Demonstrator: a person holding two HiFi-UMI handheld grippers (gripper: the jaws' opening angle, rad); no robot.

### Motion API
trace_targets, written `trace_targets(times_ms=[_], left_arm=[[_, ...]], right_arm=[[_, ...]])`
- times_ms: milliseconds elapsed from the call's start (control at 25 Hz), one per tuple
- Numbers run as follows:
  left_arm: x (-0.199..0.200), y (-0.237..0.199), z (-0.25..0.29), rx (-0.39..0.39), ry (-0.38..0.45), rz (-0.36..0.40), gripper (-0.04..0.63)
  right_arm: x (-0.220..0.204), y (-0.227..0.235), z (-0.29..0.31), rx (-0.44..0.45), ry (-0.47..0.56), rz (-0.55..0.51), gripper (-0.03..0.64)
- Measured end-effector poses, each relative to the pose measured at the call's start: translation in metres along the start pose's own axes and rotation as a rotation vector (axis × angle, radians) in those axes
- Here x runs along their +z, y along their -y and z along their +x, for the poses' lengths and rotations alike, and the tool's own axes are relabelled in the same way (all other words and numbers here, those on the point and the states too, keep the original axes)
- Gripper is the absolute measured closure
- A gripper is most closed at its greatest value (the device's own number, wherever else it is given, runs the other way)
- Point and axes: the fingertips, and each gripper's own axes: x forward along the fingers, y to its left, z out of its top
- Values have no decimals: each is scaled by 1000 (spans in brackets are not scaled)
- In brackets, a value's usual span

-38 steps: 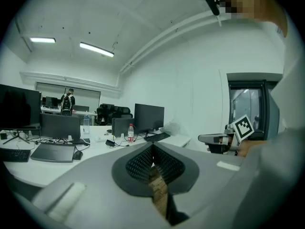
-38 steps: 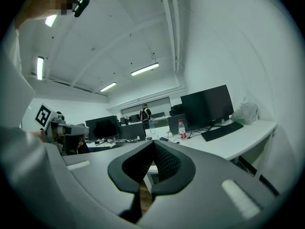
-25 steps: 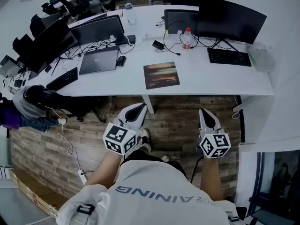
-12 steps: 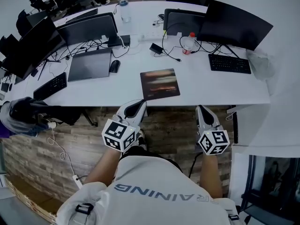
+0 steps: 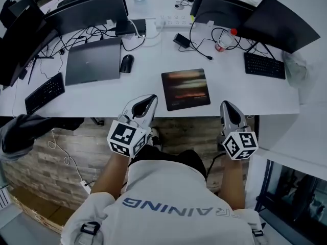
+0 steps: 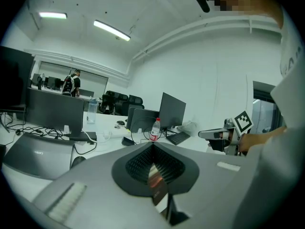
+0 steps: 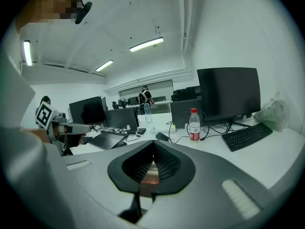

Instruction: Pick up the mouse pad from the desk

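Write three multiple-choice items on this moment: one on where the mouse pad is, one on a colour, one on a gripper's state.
1. Where does the mouse pad lie?
A. near the front edge of the desk
B. at its far edge
C. on the floor

2. What colour is the cap of the bottle?
A. blue
B. red
C. green

3. How is the right gripper?
A. wide open
B. clamped on the mouse pad
C. shut and empty

Key:
1 A, the head view shows it flat by the near rim.
2 B, the red top shows in both gripper views.
3 C, its jaws meet with nothing between them.
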Motion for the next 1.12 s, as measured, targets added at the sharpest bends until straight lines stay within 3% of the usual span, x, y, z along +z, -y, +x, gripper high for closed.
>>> trace_targets(times_ms=[240, 360, 640, 760, 1120], left_arm=[[-5, -11, 23, -2, -27, -36, 595], [-7, -7, 36, 12, -39, -52, 594], [-6, 13, 64, 51, -55, -71, 595], [-9, 16, 74, 76, -69, -76, 594], [-20, 13, 88, 120, -116, -90, 594]], right_arm=[[-11, 1, 39, 27, -76, -32, 601], [-23, 12, 54, 62, -138, -34, 522], [-64, 38, 81, 135, -324, -137, 434], [-93, 42, 94, 189, -421, -175, 354], [-187, 48, 124, 248, -694, -303, 242]])
